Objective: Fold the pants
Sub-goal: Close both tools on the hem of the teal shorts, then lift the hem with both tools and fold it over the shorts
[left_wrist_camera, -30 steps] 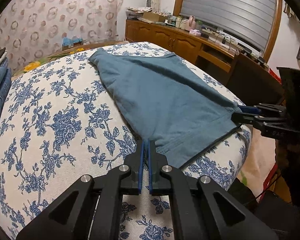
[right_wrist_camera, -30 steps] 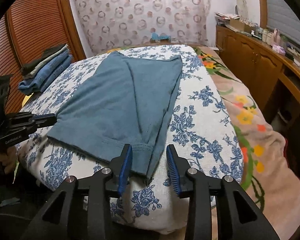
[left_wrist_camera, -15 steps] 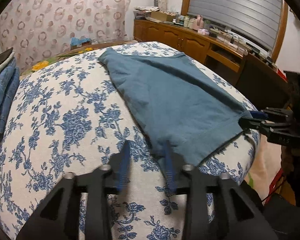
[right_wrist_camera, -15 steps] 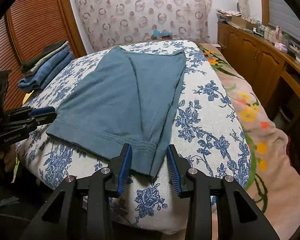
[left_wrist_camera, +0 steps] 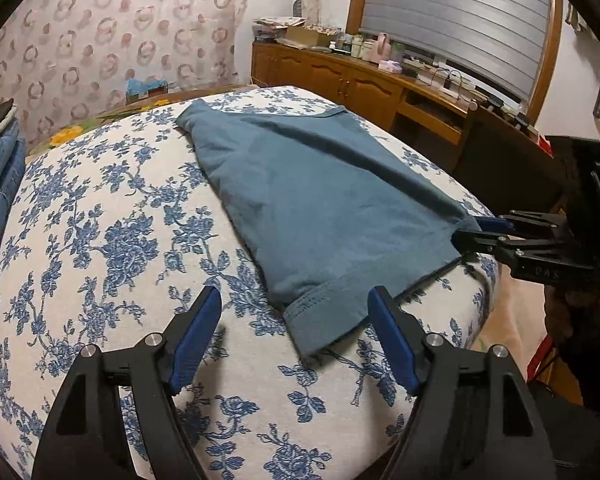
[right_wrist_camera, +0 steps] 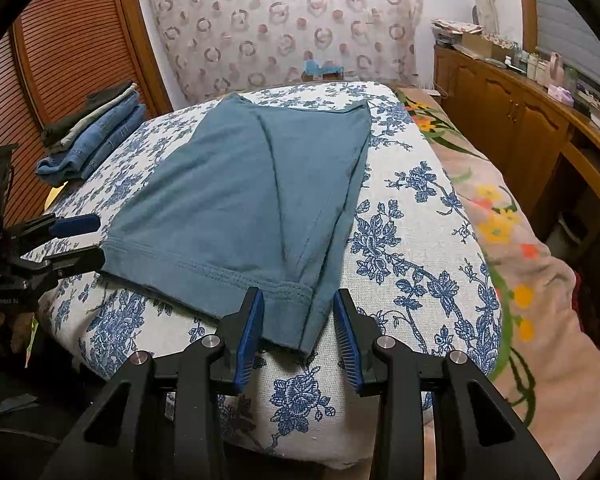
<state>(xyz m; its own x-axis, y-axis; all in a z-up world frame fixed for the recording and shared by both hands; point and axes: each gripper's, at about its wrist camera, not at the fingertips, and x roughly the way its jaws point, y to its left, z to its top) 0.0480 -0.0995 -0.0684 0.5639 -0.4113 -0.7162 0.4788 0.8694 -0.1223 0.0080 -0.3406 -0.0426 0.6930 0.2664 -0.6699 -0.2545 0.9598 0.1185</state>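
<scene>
A pair of soft teal-blue cloth pants (right_wrist_camera: 240, 200) lies flat on a bed with a white cover printed with blue flowers (right_wrist_camera: 412, 240). The pants are folded in half the long way, one leg on top of the other. The waist end is far away, near the head of the bed. The leg ends, with their stitched hems, lie at the near edge of the bed.

The left hand-held gripper (left_wrist_camera: 296, 332) has black arms and blue pads. Its jaws have just been opening and now stand wide apart. One corner of the hem lies between them, but the pads do not touch it.

The right hand-held gripper (right_wrist_camera: 298, 332) is partly open. The other corner of the hem lies between its blue pads (right_wrist_camera: 250, 332). I cannot tell if the left pad touches the cloth; the right pad stands clear of it.

A pile of folded blue jeans and other clothes (right_wrist_camera: 96, 136) sits at the far left of the bed. A long brown wooden cabinet (right_wrist_camera: 512, 120) runs along the wall on the right.
</scene>
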